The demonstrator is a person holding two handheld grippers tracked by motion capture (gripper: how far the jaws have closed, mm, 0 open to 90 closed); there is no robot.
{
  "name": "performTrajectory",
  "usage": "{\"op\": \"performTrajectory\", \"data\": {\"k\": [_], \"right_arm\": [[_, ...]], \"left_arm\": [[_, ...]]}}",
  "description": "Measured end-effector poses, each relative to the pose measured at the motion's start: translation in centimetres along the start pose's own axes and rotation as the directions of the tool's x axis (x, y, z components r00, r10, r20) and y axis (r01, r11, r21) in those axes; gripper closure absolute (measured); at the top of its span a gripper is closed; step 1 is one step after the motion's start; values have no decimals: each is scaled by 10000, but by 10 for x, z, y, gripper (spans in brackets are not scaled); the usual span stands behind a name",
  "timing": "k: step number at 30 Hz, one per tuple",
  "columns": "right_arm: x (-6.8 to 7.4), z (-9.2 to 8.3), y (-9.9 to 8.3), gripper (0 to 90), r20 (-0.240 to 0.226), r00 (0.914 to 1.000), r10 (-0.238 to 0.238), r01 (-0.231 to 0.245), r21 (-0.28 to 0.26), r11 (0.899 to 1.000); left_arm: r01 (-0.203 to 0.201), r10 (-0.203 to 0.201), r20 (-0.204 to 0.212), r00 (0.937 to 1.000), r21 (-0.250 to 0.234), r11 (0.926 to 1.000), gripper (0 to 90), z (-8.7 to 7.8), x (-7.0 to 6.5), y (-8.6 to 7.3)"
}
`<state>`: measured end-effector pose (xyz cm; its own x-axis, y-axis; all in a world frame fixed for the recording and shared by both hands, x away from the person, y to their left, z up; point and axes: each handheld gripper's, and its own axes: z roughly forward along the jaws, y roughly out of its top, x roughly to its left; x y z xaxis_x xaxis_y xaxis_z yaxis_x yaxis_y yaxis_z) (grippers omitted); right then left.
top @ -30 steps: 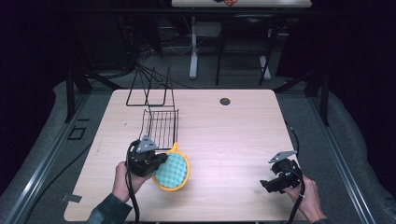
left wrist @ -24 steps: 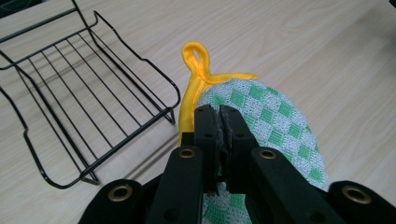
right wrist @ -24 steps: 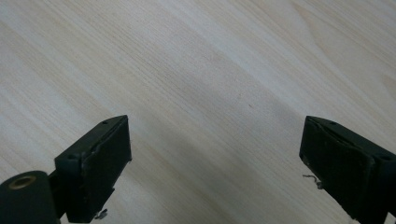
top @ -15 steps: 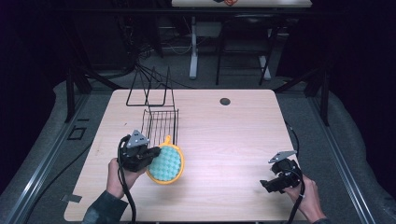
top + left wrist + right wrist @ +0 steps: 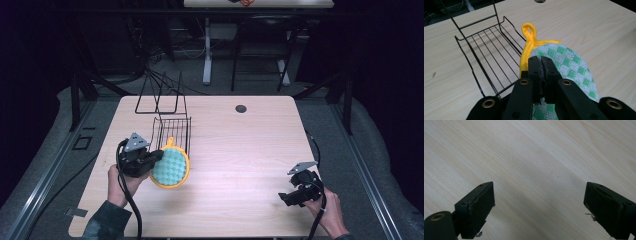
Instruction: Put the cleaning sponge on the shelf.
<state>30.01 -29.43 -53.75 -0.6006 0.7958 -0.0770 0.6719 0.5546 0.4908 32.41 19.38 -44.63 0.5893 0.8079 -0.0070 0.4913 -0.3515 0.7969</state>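
A round green-checked pot holder (image 5: 170, 168) with a yellow rim and a yellow loop (image 5: 529, 31) is held off the table. My left gripper (image 5: 156, 159) is shut on its edge, the jaws pressed together over the cloth (image 5: 542, 65). The pot holder's loop end sits right at the near edge of a black wire rack (image 5: 173, 131), which appears in the left gripper view as a shallow wire basket (image 5: 489, 47). My right gripper (image 5: 289, 196) rests at the near right of the table, jaws wide apart over bare wood (image 5: 539, 195).
A second black wire frame (image 5: 160, 95) stands upright behind the rack near the table's far left. A small dark round hole (image 5: 241, 108) marks the tabletop at the back centre. The table's front edge (image 5: 200, 235) is close to both hands.
My left gripper has carried the pot holder leftward and toward the wire rack, so its loop now reaches the rack's near edge. The right gripper has stayed still.
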Motion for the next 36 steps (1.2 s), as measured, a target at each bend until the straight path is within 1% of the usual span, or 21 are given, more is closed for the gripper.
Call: {"op": "performTrajectory", "data": {"k": [9,13,17,20,21,24,29,32,36], "right_arm": [[0,-1,0,97,18,10000,-9,9,1,10000],[0,-1,0,97,20,10000,-14,14,-7,10000],[0,-1,0,98,23,10000,-31,31,-6,10000],[0,-1,0,98,28,10000,-14,14,1,10000],[1,-1,0,99,37,10000,-7,7,6,10000],[0,-1,0,99,30,10000,-3,3,6,10000],[1,-1,0,98,-1,10000,-27,27,-52,10000],[2,-1,0,98,-26,10000,-8,8,-44,10000],[1,-1,0,98,1,10000,-24,24,-1,10000]], "left_arm": [[252,-259,-271,9993,-263,9993,875,-1,12,0],[278,-293,-437,9986,-333,9991,876,0,16,1],[355,-391,-661,9970,-542,9979,877,2,21,3],[452,-500,-772,9958,-622,9970,878,5,26,5],[503,-549,-751,9957,-615,9968,878,6,28,5],[623,-692,-871,9938,-795,9949,878,9,31,7],[685,-793,-1060,9912,-1026,9924,879,17,34,9],[685,-804,-1141,9902,-1050,9921,879,21,36,10],[836,-992,-1294,9866,-1208,9891,879,25,41,11]]}}
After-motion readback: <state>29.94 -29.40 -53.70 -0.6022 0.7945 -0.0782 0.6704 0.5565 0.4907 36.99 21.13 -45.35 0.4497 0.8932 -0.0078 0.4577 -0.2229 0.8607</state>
